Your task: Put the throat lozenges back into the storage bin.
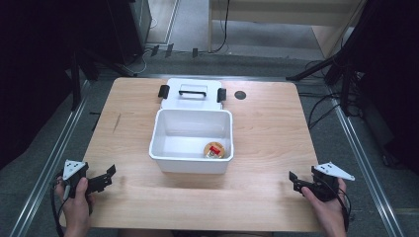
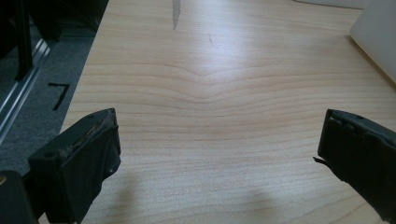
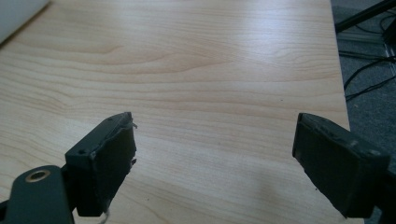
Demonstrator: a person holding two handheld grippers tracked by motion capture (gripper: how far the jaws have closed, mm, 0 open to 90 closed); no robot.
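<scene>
Plastic of the white bin (image 1: 192,153) looked light, stiff and slick, best taken by its thin rim; it sat between the claws and ahead of both. Left claw (image 1: 109,174) and right claw (image 1: 294,180) stood open and empty, well apart from it.

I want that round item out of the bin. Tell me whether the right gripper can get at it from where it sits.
Probably yes. The white bin is open-topped, its lid lying behind it, and the round item sits uncovered in the near right corner. The right gripper is open, with bare table between.
</scene>
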